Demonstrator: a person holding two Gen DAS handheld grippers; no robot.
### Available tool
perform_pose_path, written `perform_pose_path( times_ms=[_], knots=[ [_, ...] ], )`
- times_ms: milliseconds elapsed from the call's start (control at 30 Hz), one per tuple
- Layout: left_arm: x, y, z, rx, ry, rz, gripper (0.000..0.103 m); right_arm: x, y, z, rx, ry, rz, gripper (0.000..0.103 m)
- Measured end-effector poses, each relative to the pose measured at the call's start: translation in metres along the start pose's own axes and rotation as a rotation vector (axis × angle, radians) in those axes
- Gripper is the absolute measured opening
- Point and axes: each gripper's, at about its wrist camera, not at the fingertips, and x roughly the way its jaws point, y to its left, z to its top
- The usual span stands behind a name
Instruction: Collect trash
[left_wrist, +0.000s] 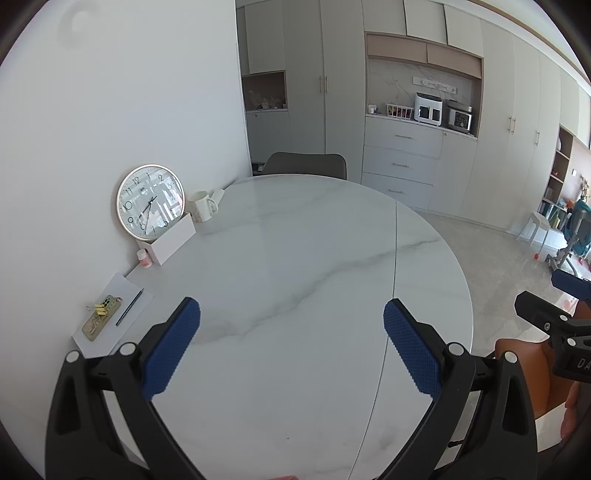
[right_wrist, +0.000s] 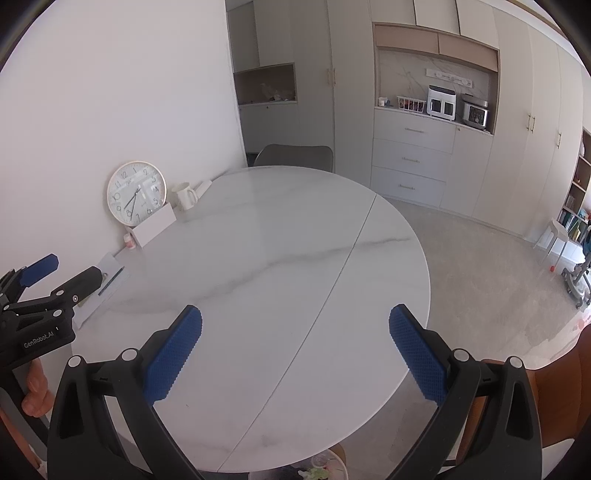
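Note:
The white marble round table (left_wrist: 295, 236) (right_wrist: 280, 236) fills both views, its middle bare. My left gripper (left_wrist: 291, 314) hovers open over the near part of the table, nothing between its blue pads. My right gripper (right_wrist: 295, 321) is open too, above the near right side by the table's seam. Each shows in the other's view: the right gripper (left_wrist: 546, 295) at the right edge, the left gripper (right_wrist: 70, 269) at the left edge. Below the table's near edge, a round container (right_wrist: 325, 463) holds crumpled bits and a clear cup, mostly hidden.
Along the wall stand a clock (left_wrist: 150, 199), a white mug (left_wrist: 201, 206), a white box (left_wrist: 171, 240) and a small pink bottle (left_wrist: 144, 258). A paper sheet (left_wrist: 110, 310) carries a pen, a yellow binder clip and a card. A grey chair (left_wrist: 306, 164) sits behind the table.

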Motion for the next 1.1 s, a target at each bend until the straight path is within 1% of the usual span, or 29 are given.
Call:
perform_pose_path(
  times_ms=[200, 500, 767, 967, 1033, 1100],
  knots=[
    [-0.002, -0.001, -0.002, -0.001, -0.002, -0.011, 0.095, -0.002, 0.003, -0.001, -0.004, 0.002, -0.007, 0.101],
    [0.0, 0.001, -0.006, -0.011, 0.0, -0.077, 0.095, -0.002, 0.005, -0.003, -0.007, 0.008, -0.01, 0.101],
    [0.006, 0.001, -0.005, -0.023, 0.004, -0.039, 0.095, -0.001, 0.007, -0.006, -0.003, 0.018, -0.006, 0.101],
    [0.012, 0.003, -0.005, -0.035, 0.034, -0.047, 0.095, 0.0, 0.005, -0.006, 0.005, 0.022, -0.005, 0.101],
    [0.012, 0.002, -0.005, -0.026, 0.031, -0.045, 0.095, 0.001, 0.004, -0.006, 0.007, 0.024, -0.004, 0.101],
    [0.011, 0.0, -0.006, -0.015, 0.021, -0.027, 0.095, 0.002, 0.003, -0.006, 0.009, 0.026, -0.004, 0.101]
  ],
)
